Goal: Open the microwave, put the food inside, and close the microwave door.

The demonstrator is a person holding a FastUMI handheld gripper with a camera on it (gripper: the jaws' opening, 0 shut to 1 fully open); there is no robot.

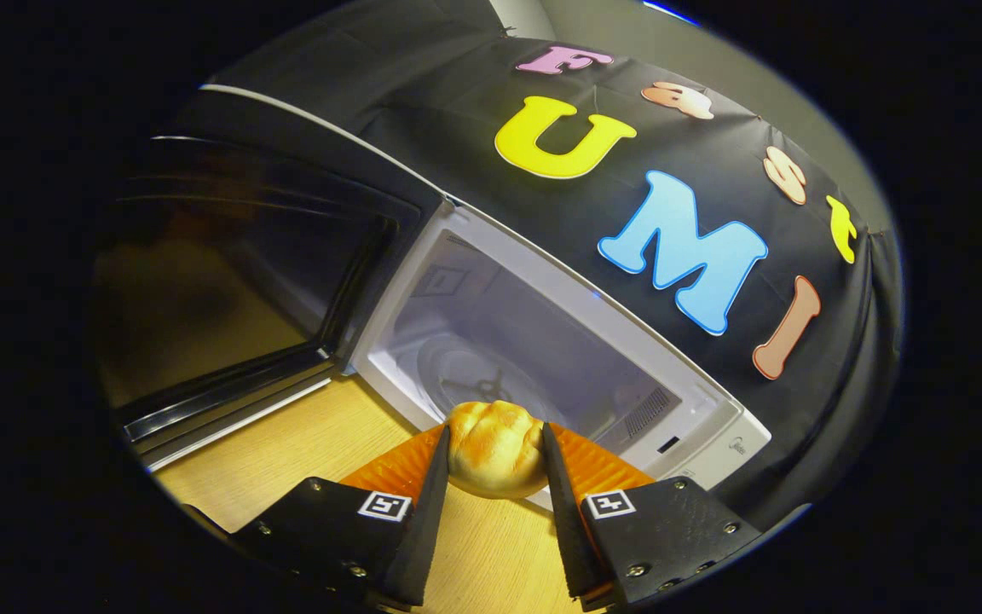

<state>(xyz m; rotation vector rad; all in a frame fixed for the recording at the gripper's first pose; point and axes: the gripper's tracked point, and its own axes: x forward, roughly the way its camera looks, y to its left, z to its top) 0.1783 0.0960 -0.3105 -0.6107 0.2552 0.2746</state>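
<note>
A golden bread roll (493, 448) is held between my two fingers, and my gripper (495, 452) is shut on it, above the wooden table. Just beyond the roll stands the white microwave (717, 431) with its cavity open toward me. Inside, the round glass turntable (457, 375) lies on the cavity floor. The dark glass door (235, 281) is swung wide open to the left of the cavity.
The wooden tabletop (320, 435) runs under the open door and under my fingers. The black cloth wall (474, 196) hangs behind and over the microwave. The control side of the microwave (734, 452) lies right of the cavity.
</note>
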